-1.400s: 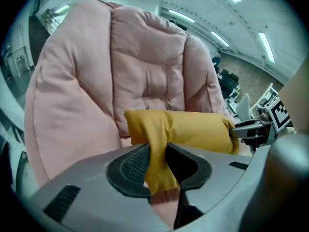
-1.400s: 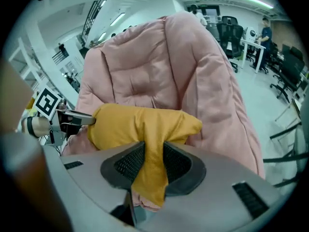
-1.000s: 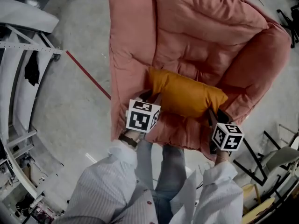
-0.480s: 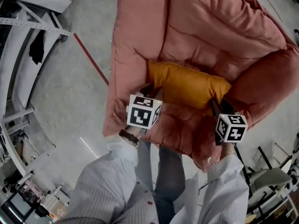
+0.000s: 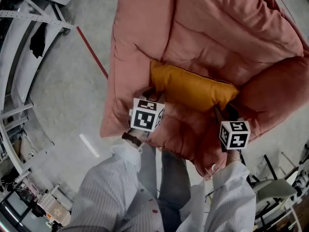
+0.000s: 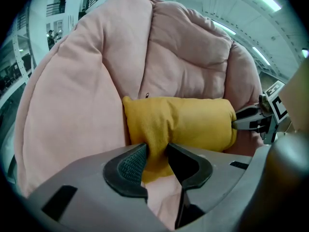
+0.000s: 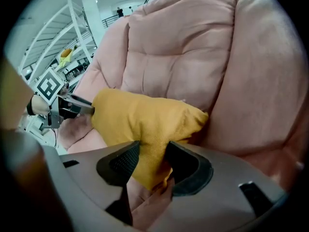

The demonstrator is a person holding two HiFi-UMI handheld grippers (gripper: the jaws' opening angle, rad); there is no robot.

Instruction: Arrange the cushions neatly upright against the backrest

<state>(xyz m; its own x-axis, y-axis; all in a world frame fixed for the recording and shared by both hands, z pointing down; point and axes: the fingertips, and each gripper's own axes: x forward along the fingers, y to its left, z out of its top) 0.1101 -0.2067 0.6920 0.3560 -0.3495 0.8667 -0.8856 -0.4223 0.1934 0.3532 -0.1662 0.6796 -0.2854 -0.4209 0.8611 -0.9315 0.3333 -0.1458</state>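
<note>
I see a pink armchair (image 5: 217, 42) on the grey floor (image 5: 72, 95); a yellow cushion (image 5: 193, 88) lies on it.

We hold a gripper in each hand, and both point steeply down and away from us. Our left gripper (image 6: 155, 154) nips a fold of the yellow cushion (image 5: 193, 88) at its left end, and the cloth touches both pads. Its jaws have just been opening a little. Our right gripper (image 7: 153, 158) has the cushion's right corner between its jaws, and the cloth fills the gap from pad to pad. These jaws have just been opening too, and more. Our arms, in white striped sleeves (image 5: 111, 187), reach out side by side. A dark band (image 5: 131, 139) sits on our left wrist.
</note>
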